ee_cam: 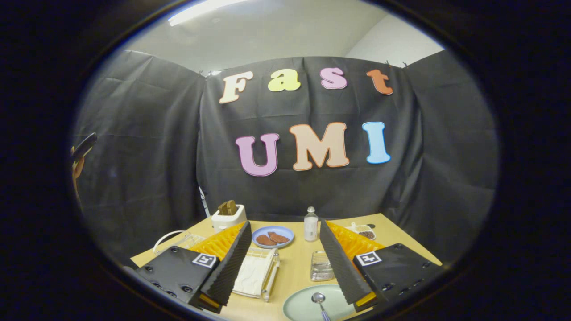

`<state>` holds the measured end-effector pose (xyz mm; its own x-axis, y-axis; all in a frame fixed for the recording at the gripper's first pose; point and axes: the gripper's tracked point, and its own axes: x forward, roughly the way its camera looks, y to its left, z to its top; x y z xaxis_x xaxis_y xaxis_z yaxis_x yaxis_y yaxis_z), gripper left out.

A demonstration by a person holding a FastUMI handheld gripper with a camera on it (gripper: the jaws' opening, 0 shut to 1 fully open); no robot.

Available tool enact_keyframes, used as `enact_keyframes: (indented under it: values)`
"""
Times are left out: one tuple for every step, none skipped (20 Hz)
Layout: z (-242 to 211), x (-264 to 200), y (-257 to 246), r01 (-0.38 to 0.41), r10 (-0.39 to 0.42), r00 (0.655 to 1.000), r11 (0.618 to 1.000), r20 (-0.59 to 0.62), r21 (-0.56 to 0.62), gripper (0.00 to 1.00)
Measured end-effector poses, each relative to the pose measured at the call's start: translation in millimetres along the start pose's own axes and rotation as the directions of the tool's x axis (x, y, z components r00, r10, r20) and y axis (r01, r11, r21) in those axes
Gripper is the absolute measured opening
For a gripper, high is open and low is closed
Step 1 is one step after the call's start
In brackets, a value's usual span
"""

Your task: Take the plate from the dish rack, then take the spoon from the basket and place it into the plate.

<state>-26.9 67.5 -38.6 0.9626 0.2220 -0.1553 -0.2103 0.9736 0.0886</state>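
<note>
Metal spoon (pixel 319 299) sits in the pale green round plate (pixel 303 307)!
Gripper (pixel 285 292) hangs released above the wooden bench (pixel 294 267), wire basket (pixel 321 266) and white dish rack (pixel 256 273) between its fingers.

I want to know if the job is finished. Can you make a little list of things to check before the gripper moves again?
1. Plate out of the dish rack: ok, the pale green plate lies on the table, apart from the dish rack.
2. Spoon in plate: ok, the spoon rests on it.
3. Gripper let go: ok, fingers spread, holding nothing.
4. Basket emptied: cannot tell.
5. Way back free: ok, the bottle and blue dish stand beyond the fingers.
</note>
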Motion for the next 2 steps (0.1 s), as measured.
enact_keyframes:
  values:
    - [0.6, 0.9, 0.9, 0.0, 0.0, 1.0, 1.0, 0.003, -0.002, 0.96]
    - [2.2, 0.9, 0.7, 0.001, -0.001, 1.0, 1.0, 0.004, -0.005, 0.96]
